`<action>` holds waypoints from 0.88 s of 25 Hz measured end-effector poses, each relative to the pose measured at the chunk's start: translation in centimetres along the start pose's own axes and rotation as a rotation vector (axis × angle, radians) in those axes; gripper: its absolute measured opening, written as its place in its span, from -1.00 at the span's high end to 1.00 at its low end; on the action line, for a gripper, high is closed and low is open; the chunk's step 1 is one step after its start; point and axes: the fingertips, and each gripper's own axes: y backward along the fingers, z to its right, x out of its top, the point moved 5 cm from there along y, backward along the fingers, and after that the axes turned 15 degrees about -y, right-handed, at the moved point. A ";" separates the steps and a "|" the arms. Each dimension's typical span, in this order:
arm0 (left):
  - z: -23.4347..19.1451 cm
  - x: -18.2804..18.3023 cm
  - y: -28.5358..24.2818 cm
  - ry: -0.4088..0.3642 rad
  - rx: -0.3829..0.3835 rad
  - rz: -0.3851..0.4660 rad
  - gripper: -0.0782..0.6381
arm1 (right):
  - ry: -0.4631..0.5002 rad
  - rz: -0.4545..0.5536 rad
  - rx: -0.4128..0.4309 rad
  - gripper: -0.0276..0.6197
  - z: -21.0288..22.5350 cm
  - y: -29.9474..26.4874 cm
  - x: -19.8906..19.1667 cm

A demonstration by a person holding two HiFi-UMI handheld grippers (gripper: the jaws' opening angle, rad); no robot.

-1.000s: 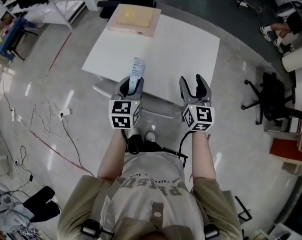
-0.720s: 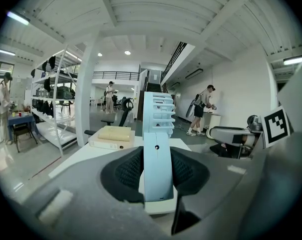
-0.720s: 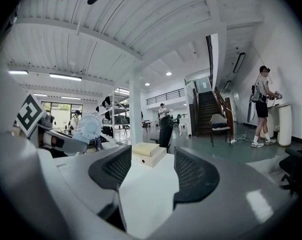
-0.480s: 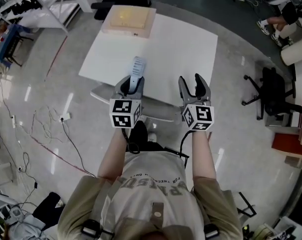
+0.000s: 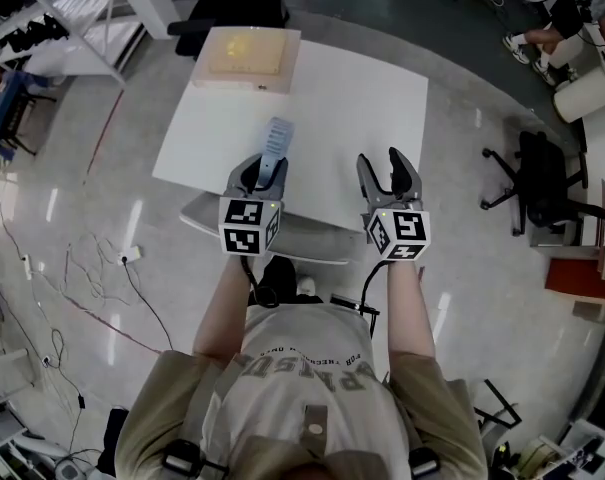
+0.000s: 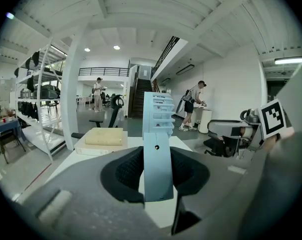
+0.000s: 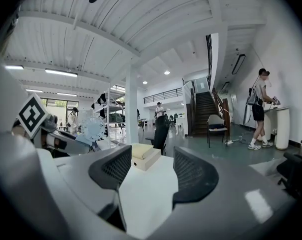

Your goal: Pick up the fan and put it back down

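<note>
Left tongs [image 6: 155,170] clamp the light-blue plastic handheld fan [image 5: 276,134] by its handle, head ahead over the white tabletop [image 5: 367,93]; right tongs [image 7: 148,176] gape empty (alongside). Thin handle could pivot or slip at set-down.

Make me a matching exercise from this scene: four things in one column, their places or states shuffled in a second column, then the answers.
Things:
1. fan
2. left gripper
3. right gripper
4. beige box

Places or states:
A. open, nothing between its jaws
B. lying at the far end of the white table
C. pale blue, clamped between two jaws
D. shut on the fan

Pairs: 1-C, 2-D, 3-A, 4-B
</note>
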 end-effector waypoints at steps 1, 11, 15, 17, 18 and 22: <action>-0.2 0.1 -0.4 -0.007 -0.010 -0.002 0.43 | 0.001 -0.003 0.002 0.14 0.1 -0.3 0.1; -1.3 -0.1 -4.4 -0.071 -0.152 -0.050 0.43 | 0.013 -0.058 0.029 0.14 0.8 -3.6 0.5; -1.7 -0.5 -5.4 -0.100 -0.215 -0.072 0.43 | 0.018 -0.083 0.046 0.14 0.9 -4.7 0.4; -1.9 -0.7 -5.9 -0.104 -0.257 -0.083 0.43 | 0.017 -0.099 0.061 0.14 0.8 -5.2 0.1; -2.0 -0.8 -6.2 -0.113 -0.280 -0.091 0.43 | 0.017 -0.108 0.073 0.14 0.7 -5.5 -0.1; -2.0 -1.3 -7.2 -0.190 -0.356 -0.132 0.43 | 0.025 -0.158 0.133 0.14 0.4 -6.0 -1.0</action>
